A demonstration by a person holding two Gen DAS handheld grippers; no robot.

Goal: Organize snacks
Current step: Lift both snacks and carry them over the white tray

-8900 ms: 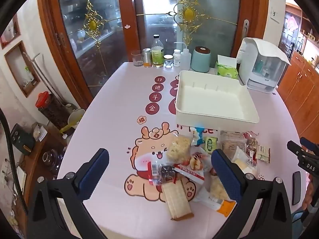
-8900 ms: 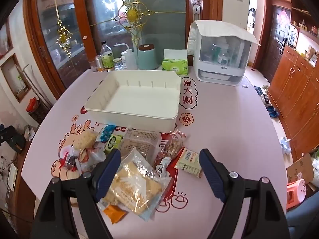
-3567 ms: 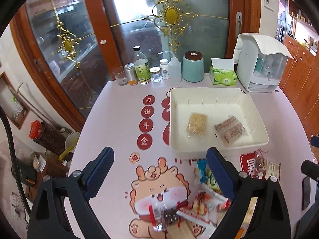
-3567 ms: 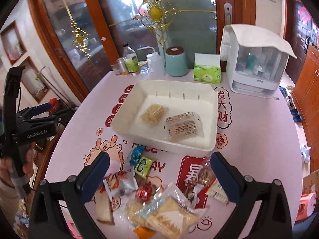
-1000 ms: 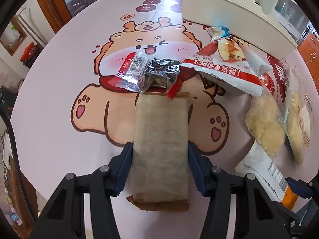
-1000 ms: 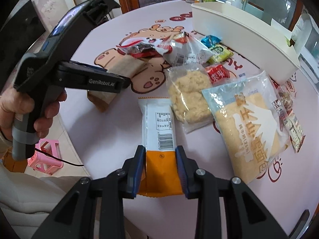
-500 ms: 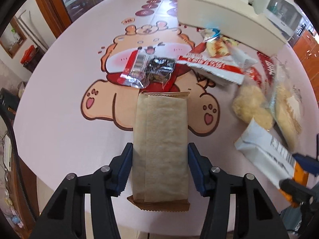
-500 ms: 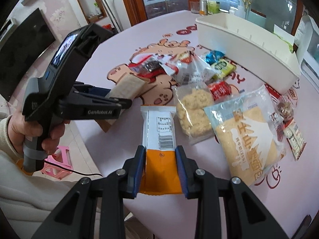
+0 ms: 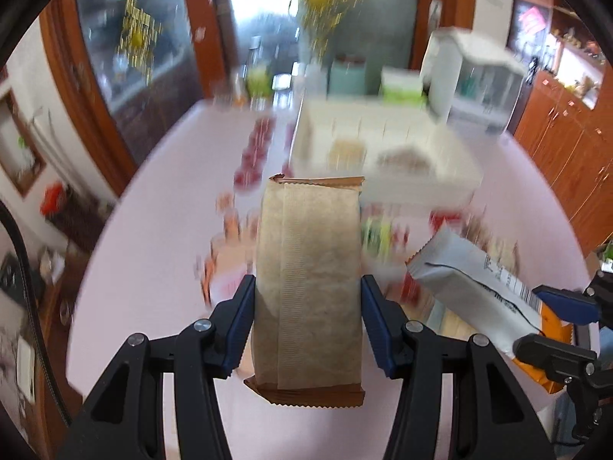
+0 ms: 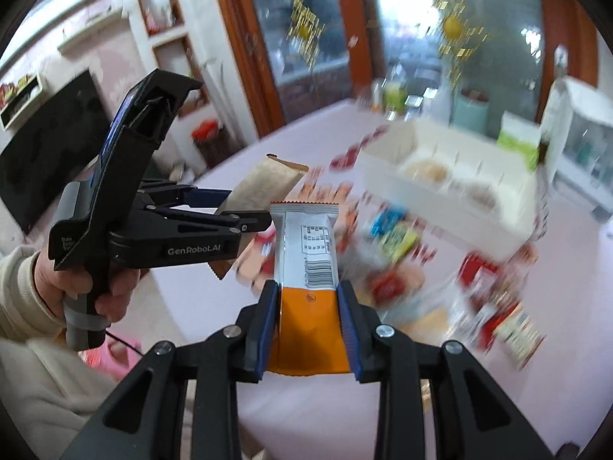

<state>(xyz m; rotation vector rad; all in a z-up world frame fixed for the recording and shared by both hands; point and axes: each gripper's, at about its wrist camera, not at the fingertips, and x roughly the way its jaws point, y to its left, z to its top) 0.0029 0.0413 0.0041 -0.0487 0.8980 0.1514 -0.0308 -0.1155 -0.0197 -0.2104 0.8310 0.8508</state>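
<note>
A: How far along is the snack sorting?

B: Early, I'd judge. The white bin [image 9: 387, 153], upper middle of the left wrist frame, has only two packets in it, both blurred. A good scatter of loose snacks [image 10: 394, 237] lies on the pink surface [image 9: 153, 230] in front of the bin, right of centre in the right wrist frame.

A: And the two being handled?

B: Both are lifted clear of the surface. The left gripper [image 9: 306, 326] has its fingers [image 9: 239, 322] pinching the long sides of the brown packet [image 9: 310, 276] near its lower end, so most of it sticks out forward at the centre of the frame. The right gripper [image 10: 308, 329] has its fingers [image 10: 264, 326] closed narrowly on the orange end of the white-and-orange bar [image 10: 306, 260], with the barcode end pointing up the frame.

A: Do the two packets touch?

B: In the right wrist view the brown packet sits just left of the bar's top, close by; I cannot tell if they meet.

A: What's left?

B: Getting these two to the bin, then the pile on the surface
</note>
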